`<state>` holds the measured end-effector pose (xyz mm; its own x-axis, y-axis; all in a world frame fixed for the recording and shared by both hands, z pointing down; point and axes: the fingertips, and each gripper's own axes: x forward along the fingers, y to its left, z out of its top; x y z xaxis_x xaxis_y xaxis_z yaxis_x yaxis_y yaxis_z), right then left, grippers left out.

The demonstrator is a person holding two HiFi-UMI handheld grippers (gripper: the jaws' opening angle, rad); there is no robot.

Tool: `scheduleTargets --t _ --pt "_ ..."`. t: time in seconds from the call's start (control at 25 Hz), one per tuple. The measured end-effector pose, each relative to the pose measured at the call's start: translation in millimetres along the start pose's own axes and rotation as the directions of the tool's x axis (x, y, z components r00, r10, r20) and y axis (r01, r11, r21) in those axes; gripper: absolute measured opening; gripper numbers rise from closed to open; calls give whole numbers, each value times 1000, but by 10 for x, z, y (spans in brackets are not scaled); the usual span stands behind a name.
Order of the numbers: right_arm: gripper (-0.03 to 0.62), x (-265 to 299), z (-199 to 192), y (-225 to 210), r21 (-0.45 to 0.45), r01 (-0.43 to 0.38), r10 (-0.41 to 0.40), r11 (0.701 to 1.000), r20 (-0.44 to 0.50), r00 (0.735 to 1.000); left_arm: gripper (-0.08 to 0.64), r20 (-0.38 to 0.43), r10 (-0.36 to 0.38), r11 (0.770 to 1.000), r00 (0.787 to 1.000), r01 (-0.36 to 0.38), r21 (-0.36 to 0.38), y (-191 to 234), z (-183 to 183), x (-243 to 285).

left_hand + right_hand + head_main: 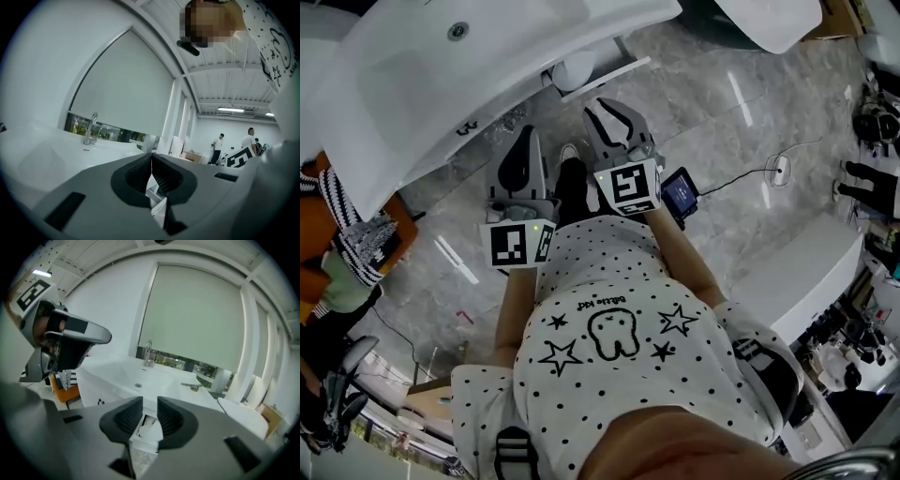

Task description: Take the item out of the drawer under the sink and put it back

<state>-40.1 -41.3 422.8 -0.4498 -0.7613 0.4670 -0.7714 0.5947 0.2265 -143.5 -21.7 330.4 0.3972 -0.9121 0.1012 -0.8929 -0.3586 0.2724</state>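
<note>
1. Under the sink (412,84), the drawer (605,78) stands pulled out. A white rounded item (576,70) lies inside it and has not yet been lifted.
2. In the right gripper view, the right gripper (150,406) has its jaws parted with nothing pressed between them. The item shows through the gap, down in the drawer and well apart from the pads.
3. The left gripper (151,157) is clenched tip to tip and carries nothing. In the head view it hangs beside the right one, short of the drawer.
4. What the item is cannot be made out. It looks pale, smooth and rounded, so it is probably light. It may also be thin-walled or soft, which calls for a moderate squeeze rather than a hard one. A glossy curved surface could slide out of flat pads.
5. The best hold is likely from above, across the item's narrower width or at an edge, because the drawer walls crowd its sides. The jaws should stay clear of the drawer front and the underside of the sink on the way in and out.
</note>
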Motion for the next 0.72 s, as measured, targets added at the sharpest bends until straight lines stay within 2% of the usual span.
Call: scheduleTargets --t 0.2,0.36,0.56,0.72 --pt "101 345 -284 51 -64 21 -27 998 -84 996 5 -34 29 999 999 -31 -37 76 -206 55" --pt "109 669 -592 39 -77 36 -47 996 -158 986 5 -54 36 998 998 -39 -57 87 -347 84" --pt "136 1120 -936 97 -105 22 -47 994 -236 971 5 -89 42 998 995 -46 -52 119 -557 124" --pt "150 1467 -1266 194 -161 6 -55 987 -302 952 5 -98 50 996 994 -56 -67 219 -768 204"
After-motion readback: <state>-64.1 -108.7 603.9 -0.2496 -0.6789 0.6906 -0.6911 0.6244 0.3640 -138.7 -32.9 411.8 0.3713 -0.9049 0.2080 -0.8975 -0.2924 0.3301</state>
